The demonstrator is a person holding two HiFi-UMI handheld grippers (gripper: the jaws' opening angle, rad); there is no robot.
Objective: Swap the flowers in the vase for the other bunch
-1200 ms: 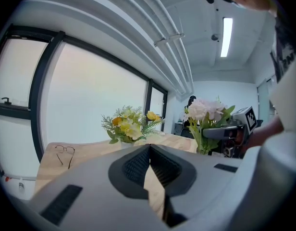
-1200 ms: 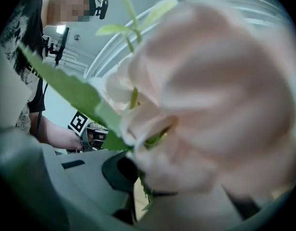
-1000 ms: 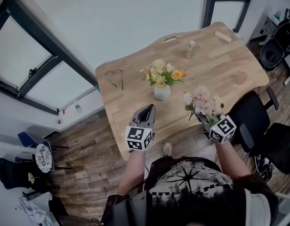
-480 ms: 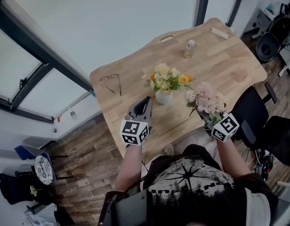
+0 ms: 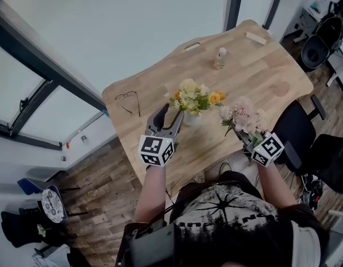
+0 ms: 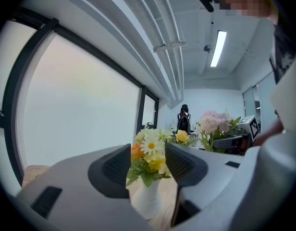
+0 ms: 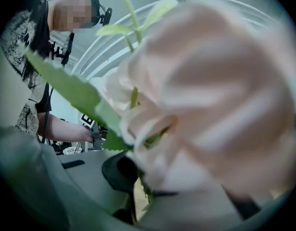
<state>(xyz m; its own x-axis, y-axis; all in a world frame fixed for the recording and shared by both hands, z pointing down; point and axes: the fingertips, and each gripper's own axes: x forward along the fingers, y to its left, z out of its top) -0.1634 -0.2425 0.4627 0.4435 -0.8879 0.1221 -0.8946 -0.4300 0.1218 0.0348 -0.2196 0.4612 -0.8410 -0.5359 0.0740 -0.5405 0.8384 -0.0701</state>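
A small white vase (image 6: 147, 202) stands mid-table with a bunch of yellow, white and orange flowers (image 5: 192, 95) in it. My left gripper (image 5: 170, 118) is level and just short of the vase on its near left. Its jaws have just been opening and now stand open, with nothing gripped. In the left gripper view the yellow bunch (image 6: 150, 153) shows in the gap beyond the pads. My right gripper (image 5: 248, 139) is shut on the stems of a pink bunch (image 5: 242, 115), held upright to the right of the vase. Pink blooms (image 7: 210, 95) fill the right gripper view.
On the wooden table (image 5: 255, 79) lie a pair of glasses (image 5: 128, 99) at the left, a small bottle (image 5: 220, 57) behind the vase and a wooden block (image 5: 256, 38) at the far right. A black office chair (image 5: 298, 128) stands by the table's right side.
My left gripper has moved forward toward the vase and its jaws, shut before, have opened. The right gripper keeps its hold on the pink bunch and has shifted only slightly.
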